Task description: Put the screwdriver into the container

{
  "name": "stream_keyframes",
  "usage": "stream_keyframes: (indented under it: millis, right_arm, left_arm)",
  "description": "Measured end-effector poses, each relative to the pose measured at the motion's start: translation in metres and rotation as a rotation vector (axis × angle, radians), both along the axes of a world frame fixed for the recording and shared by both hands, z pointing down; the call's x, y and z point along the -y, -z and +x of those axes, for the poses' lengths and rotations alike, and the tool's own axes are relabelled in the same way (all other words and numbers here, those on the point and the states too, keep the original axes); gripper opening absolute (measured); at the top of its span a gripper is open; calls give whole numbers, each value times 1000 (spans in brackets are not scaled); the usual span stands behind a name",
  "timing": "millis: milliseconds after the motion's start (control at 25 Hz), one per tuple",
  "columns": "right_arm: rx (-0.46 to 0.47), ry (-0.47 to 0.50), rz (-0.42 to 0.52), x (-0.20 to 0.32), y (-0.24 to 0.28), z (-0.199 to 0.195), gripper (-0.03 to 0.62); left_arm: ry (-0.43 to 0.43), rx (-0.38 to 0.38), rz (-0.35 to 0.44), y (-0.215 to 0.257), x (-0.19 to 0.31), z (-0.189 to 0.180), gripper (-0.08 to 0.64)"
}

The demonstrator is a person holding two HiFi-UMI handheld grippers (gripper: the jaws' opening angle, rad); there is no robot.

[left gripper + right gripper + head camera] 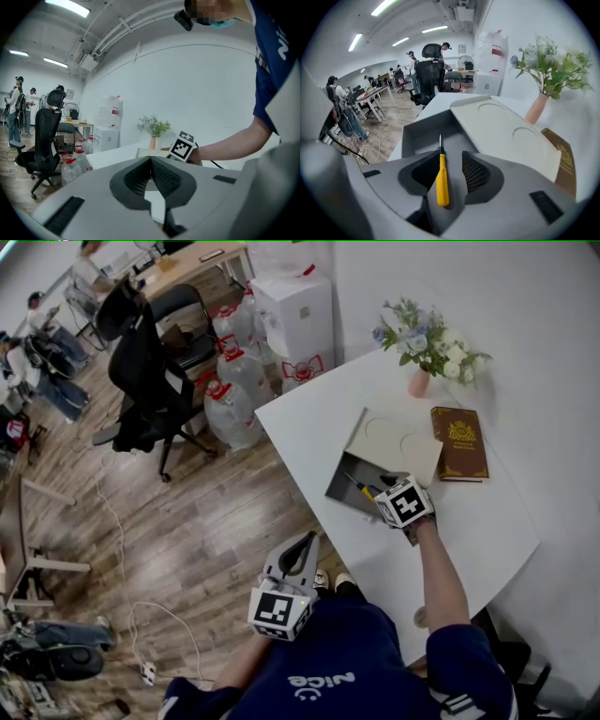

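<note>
**Entry: screwdriver at the open container, right jaws released**

Right gripper (pixel 449 155): it is hanging over the near edge of the container (pixel 412 136) on the white desk (pixel 309 418). Its own view is showing the jaws standing apart. The screwdriver (pixel 442 180), yellow-handled, is lying between them, against the left pad, with a clear gap to the right pad. The blade is pointing into the grey box. Whether the tool is resting on the box floor I cannot tell.

Head view only: the screwdriver is showing as a small yellow fleck at the container's near rim, just beside the gripper's marker cube. The jaw gap is not reading from here.

Lid (pixel 501 136): cream, with two round recesses, it is standing raised and tilted over the box's far side.

Left gripper (pixel 150 159): it is hovering off the desk, over the person's lap in the head view. Its own view is showing the jaws clenched tip to tip, with nothing between them.

Also on the desk: a brown book (pixel 459 442) is lying just beside the lid. A pink vase (pixel 419 381) of flowers is standing beyond it.

On the floor: water bottles (pixel 230 409) and a black office chair (pixel 141 381) are standing well apart from the work
</note>
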State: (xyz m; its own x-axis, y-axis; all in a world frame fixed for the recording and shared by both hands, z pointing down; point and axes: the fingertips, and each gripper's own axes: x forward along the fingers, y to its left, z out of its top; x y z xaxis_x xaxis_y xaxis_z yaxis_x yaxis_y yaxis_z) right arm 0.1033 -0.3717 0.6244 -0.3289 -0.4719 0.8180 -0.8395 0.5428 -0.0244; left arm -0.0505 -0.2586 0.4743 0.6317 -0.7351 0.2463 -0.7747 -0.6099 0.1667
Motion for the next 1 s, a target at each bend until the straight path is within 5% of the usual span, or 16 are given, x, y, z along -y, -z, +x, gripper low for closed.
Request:
stream_keyframes:
  millis: [320, 1000]
  right_arm:
    - [140, -133, 185, -6, 64, 4, 163]
    - [195, -429, 557, -106, 160, 27, 163]
  left_arm:
    - [-11, -30, 13, 3, 1, -1, 17]
    - [-129, -87, 42, 12, 0, 19, 17]
